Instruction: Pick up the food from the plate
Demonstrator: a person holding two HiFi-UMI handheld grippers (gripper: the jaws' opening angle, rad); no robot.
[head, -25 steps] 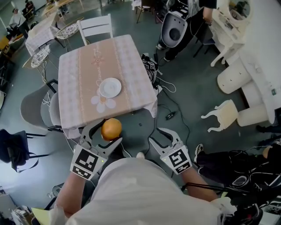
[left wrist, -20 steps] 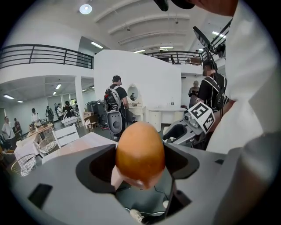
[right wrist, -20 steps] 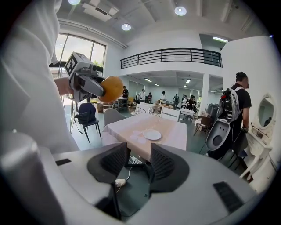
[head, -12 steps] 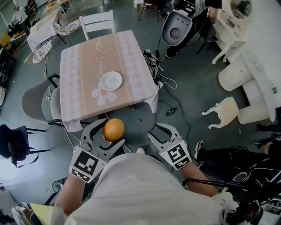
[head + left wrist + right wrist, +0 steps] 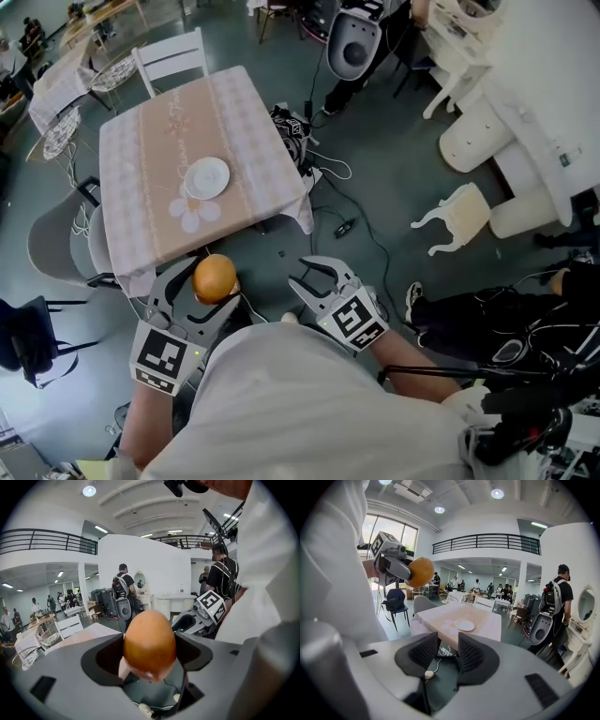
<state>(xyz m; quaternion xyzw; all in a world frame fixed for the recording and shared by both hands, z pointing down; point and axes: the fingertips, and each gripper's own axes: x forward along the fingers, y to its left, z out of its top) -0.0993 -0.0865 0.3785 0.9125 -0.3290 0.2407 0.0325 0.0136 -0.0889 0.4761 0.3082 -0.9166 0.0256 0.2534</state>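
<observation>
A round orange fruit point(image 5: 214, 277) is gripped between the jaws of my left gripper point(image 5: 206, 283), held in the air in front of the person's chest, off the table. In the left gripper view the fruit point(image 5: 149, 644) fills the gap between the pads. The white plate point(image 5: 207, 177) lies bare on the pink-checked table point(image 5: 141, 159), well ahead of both grippers. My right gripper point(image 5: 314, 279) hangs over the floor to the right of the fruit. Its jaws are closing with nothing between them; a narrow gap shows in the right gripper view point(image 5: 447, 653).
A white chair point(image 5: 172, 58) stands at the table's far end and grey chairs point(image 5: 61, 239) at its left side. Cables point(image 5: 319, 164) trail on the floor right of the table. A toppled white chair point(image 5: 459, 220) and white furniture lie further right. People stand in the background.
The head view has swung, so the table and plate now sit further left. The right gripper's jaws have narrowed. The left gripper keeps hold of the fruit.
</observation>
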